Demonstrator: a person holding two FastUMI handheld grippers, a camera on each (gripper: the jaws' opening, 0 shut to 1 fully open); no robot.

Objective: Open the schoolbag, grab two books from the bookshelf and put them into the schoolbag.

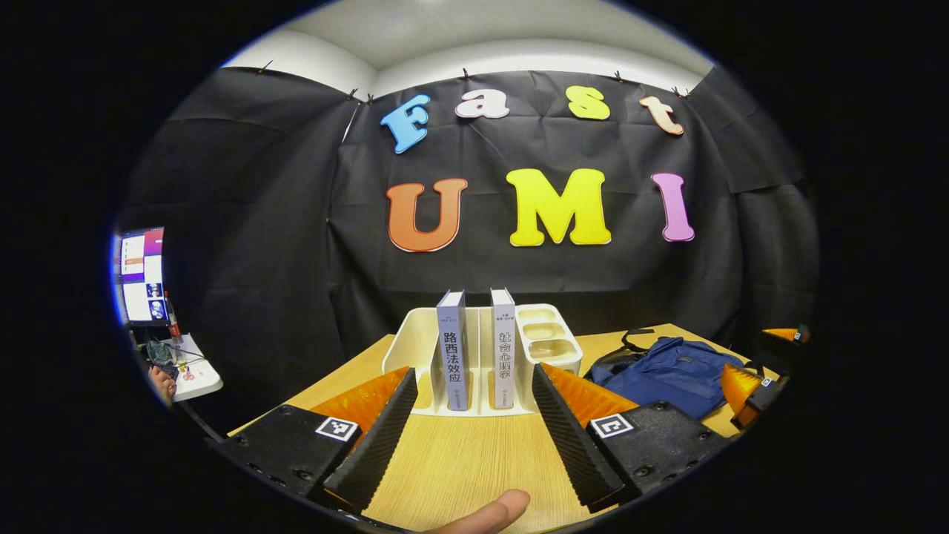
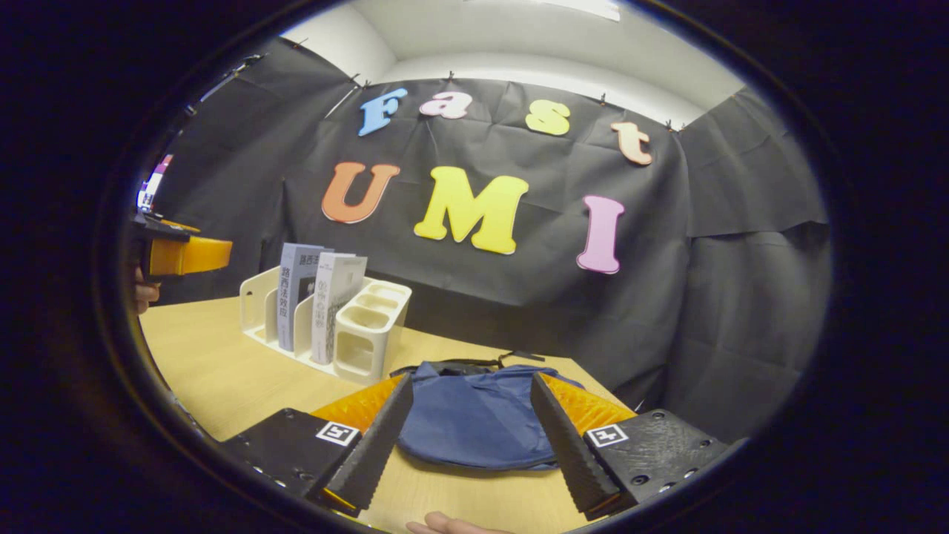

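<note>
Two grey books (image 1: 454,352) (image 1: 503,350) stand upright in a white bookshelf (image 1: 415,348) on the wooden table. My left gripper (image 1: 472,434) is open in front of them, a little short of the shelf. A dark blue schoolbag (image 1: 671,371) lies flat to the shelf's right. In the right gripper view the schoolbag (image 2: 474,419) lies just ahead of my open right gripper (image 2: 468,437), its near part between the fingers. The books (image 2: 295,293) (image 2: 334,300) and bookshelf (image 2: 371,330) stand to the left there. The bag looks closed.
The wooden table (image 1: 460,460) runs to a black cloth wall behind. A monitor (image 1: 141,274) and a small white side table (image 1: 196,371) sit at far left. The left gripper (image 2: 182,252) shows at the left edge of the right gripper view; the right gripper (image 1: 756,386) shows beside the bag.
</note>
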